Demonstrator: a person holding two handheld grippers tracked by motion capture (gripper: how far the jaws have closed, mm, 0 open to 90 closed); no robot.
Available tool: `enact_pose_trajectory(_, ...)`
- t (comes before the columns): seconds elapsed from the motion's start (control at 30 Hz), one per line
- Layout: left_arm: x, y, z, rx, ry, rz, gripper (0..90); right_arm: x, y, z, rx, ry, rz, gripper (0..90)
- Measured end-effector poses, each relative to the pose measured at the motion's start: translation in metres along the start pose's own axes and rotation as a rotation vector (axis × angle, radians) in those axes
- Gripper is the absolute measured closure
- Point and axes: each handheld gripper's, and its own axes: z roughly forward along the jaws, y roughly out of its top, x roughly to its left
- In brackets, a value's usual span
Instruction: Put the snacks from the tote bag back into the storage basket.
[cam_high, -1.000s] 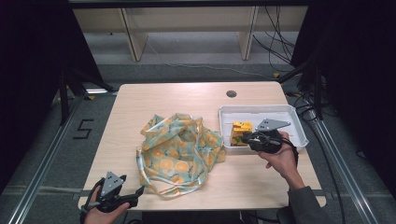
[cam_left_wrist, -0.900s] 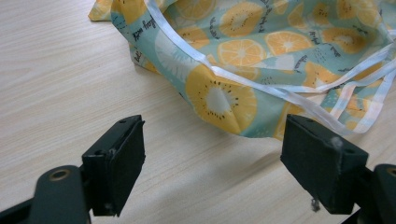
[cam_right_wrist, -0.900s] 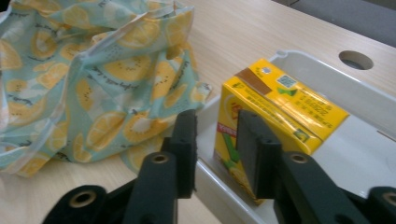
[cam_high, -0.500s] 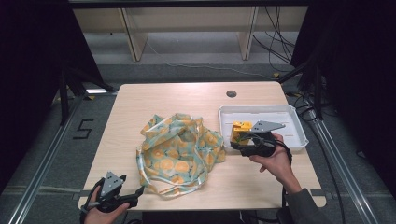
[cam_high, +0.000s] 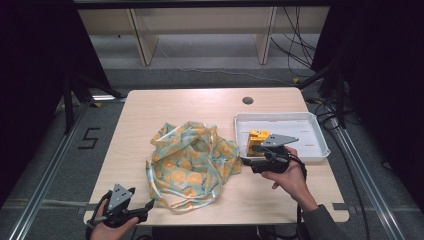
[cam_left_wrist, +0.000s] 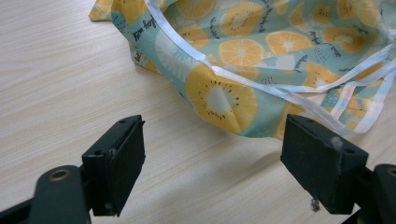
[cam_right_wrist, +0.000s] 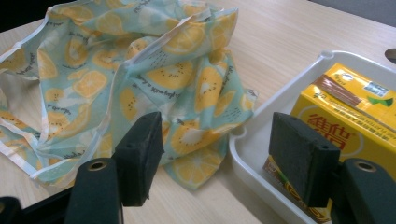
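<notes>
Yellow carton (cam_high: 257, 141) in tray (cam_high: 312, 131), beside my right gripper (cam_right_wrist: 219, 154), jaws apart; left gripper (cam_left_wrist: 224, 172) likewise, near cloth (cam_high: 192, 162).

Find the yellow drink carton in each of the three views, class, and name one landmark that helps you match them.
High view: yellow drink carton lies in the white tray's left end.
Left gripper view: not in it.
Right gripper view: carton at right, in the tray.
Shared landmark: the fruit-print cloth bag.
</notes>
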Motion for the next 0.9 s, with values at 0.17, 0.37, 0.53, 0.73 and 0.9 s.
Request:
enact_pose_trajectory(0.17, 0.0, 0.0, 0.0, 0.001, 0.001, 0.001, 21.0, 0.003, -0.003, 0.003, -0.011, -0.002, -0.012, 34.6)
enact_pose_trajectory(0.37, 0.0, 0.0, 0.0, -0.001, 0.001, -0.001, 21.0, 0.007, -0.006, 0.005, -0.001, 0.008, -0.007, 33.4)
enact_pose_trajectory(0.53, 0.0, 0.0, 0.0, -0.001, 0.001, -0.002, 21.0, 0.013, -0.01, 0.007, -0.003, 0.014, 0.005, 31.8)
enact_pose_trajectory(0.73, -0.001, 0.0, 0.001, -0.004, 0.002, -0.007, 21.0, 0.016, -0.015, 0.009, 0.014, 0.025, -0.004, 29.8)
enact_pose_trajectory(0.9, -0.001, 0.0, 0.001, -0.006, 0.0, -0.008, 21.0, 0.019, -0.018, 0.009, 0.017, 0.03, -0.014, 29.2)
